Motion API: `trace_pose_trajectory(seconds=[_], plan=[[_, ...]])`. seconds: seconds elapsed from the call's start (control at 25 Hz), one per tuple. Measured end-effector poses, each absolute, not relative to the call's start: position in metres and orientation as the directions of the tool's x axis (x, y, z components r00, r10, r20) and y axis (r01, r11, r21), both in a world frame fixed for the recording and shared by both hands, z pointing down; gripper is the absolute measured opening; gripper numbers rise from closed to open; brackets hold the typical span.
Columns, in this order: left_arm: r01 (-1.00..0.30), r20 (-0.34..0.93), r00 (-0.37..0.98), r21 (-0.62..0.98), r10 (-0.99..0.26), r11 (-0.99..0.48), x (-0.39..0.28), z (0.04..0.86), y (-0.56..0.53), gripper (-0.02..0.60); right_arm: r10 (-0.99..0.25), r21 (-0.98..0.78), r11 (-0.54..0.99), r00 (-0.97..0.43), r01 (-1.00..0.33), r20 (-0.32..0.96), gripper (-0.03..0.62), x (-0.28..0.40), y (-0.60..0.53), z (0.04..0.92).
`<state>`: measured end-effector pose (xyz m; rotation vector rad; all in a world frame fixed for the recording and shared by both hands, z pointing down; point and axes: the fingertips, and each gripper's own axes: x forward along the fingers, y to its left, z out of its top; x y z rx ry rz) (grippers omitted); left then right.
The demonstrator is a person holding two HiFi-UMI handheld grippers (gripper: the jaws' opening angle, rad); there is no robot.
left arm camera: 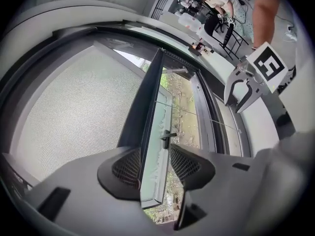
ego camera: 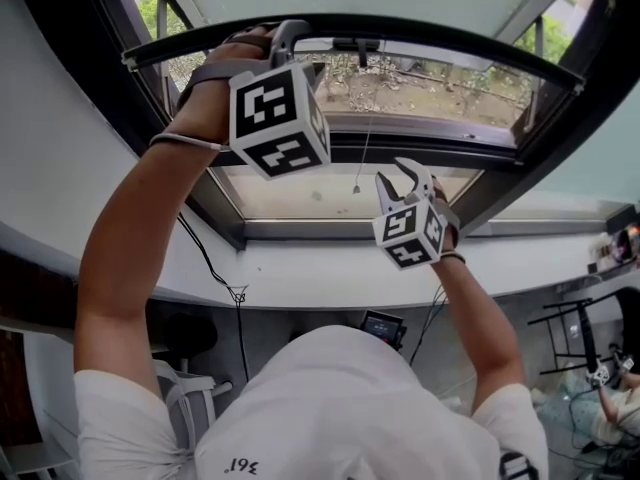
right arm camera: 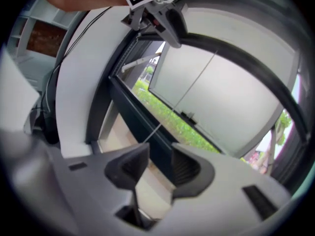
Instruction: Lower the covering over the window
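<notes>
The head view faces the window (ego camera: 420, 93) from farther back; each gripper view looks along its fingers (left arm camera: 129, 168) close up at that same window.

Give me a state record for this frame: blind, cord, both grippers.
covering: roller blind, partly down
bottom rail: dark bar, sits between the left gripper's pads
window glass: uncovered below the rail, outdoors visible
left gripper: closed on the bottom rail
right gripper: jaws apart, nothing held, lower than the rail
pull cord: thin, hangs below the rail, close to the right gripper, not gripped
task status: blind not fully lowered
</notes>
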<state>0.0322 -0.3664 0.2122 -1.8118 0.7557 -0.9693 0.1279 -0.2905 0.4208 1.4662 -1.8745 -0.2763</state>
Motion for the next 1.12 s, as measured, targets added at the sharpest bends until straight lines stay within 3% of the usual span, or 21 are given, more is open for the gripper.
trace_pose_trajectory(seconds=[0.24,0.64,0.92,1.12], plan=[[-0.048,0.394,0.485,-0.879,-0.781,-0.474,0.033,0.246,-0.366,0.183,-0.972,0.795,0.194,-0.001,-0.575,0.236,0.151,0.15,-0.301,0.347],[-0.056,0.438,0.479,-0.85,-0.761,-0.524,0.033,0.265,-0.365,0.183,-0.991,0.938,0.025,0.115,-0.347,0.069,0.147,0.187,-0.325,0.276],[-0.048,0.444,0.463,-0.851,-0.767,-0.522,0.033,0.269,-0.367,0.183,-0.988,0.984,-0.005,0.155,-0.178,0.024,0.147,0.193,-0.337,0.261],[-0.049,0.453,0.463,-0.845,-0.762,-0.532,0.033,0.271,-0.366,0.183,-0.988,0.984,-0.007,0.152,-0.18,0.021,0.147,0.192,-0.336,0.26]])
